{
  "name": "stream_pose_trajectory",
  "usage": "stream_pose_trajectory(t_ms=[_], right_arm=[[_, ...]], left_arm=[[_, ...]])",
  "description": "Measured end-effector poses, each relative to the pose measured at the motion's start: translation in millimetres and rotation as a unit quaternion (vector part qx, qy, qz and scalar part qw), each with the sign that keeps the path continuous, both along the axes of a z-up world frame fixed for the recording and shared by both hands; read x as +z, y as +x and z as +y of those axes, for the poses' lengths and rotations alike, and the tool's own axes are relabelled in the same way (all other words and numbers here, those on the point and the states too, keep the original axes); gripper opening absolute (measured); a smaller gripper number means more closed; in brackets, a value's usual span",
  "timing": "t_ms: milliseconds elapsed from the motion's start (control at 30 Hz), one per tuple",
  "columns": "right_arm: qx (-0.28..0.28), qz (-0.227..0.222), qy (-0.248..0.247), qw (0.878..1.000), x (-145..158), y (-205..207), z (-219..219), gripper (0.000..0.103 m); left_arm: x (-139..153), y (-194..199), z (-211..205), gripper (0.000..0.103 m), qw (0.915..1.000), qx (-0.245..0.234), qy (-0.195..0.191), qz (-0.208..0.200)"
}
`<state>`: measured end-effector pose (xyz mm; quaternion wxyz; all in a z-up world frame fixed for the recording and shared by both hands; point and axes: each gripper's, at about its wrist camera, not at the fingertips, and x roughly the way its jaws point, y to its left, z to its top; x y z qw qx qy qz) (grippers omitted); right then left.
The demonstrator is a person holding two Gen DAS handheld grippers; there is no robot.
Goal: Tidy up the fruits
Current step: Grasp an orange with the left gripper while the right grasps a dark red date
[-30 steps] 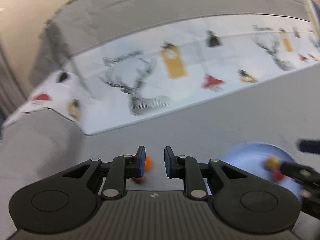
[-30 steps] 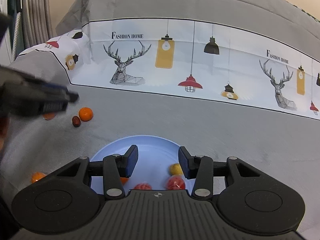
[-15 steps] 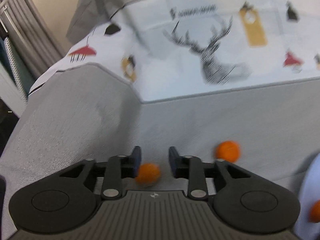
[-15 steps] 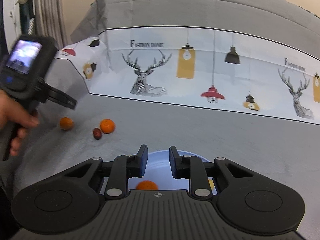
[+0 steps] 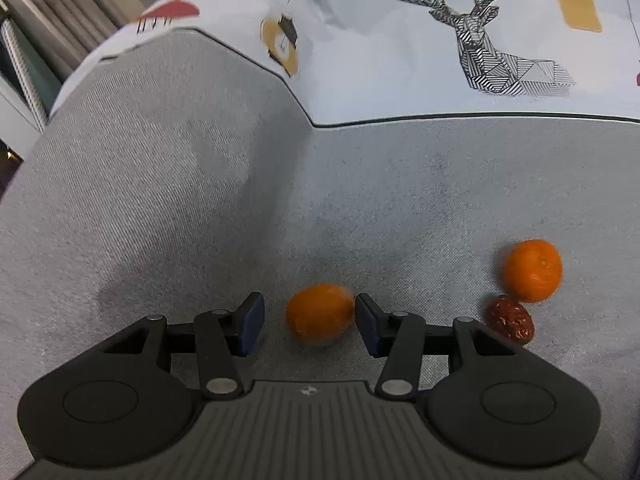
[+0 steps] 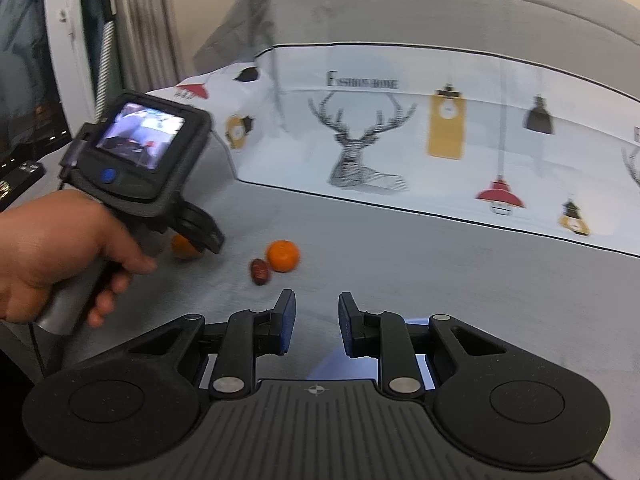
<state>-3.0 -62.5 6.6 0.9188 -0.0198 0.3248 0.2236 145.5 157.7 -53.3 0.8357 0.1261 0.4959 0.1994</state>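
Straddling a small orange (image 5: 320,314) on the grey bedspread (image 5: 400,184), the left gripper (image 5: 309,322) gapes without clamping; a mandarin (image 5: 532,270) and date (image 5: 510,321) lie at three o'clock. Only the right wrist view shows the left hand (image 6: 52,252) gripping its handle, the plate (image 6: 326,364) edge, and the right gripper (image 6: 317,322), parted, empty.

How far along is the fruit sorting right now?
Underway. The blue plate is barely visible, so its contents cannot be judged. The open left gripper straddles one orange on the grey cloth, not yet gripped. Another orange and a red date remain. The right gripper is empty.
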Motion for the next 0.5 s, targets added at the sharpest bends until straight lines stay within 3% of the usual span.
stream_pose_trajectory(t_ms=[133,233,300,500], right_arm=[[0.024,0.002,0.000,1.000,-5,11,21,0.025],[0.036,0.010,0.004,0.999,-10,23,32,0.026],[0.041,0.016,0.007,0.999,-14,31,37,0.026],[0.057,0.030,0.013,0.998,-27,56,57,0.026]], left_arm=[[-2,2,2,0.054,1.0000,0.001,-0.001,-0.003],[-1,4,4,0.040,0.9997,0.003,-0.025,-0.002],[1,3,6,0.040,0.9995,0.007,-0.032,-0.003],[15,-2,20,0.040,0.9939,0.037,-0.101,-0.023]])
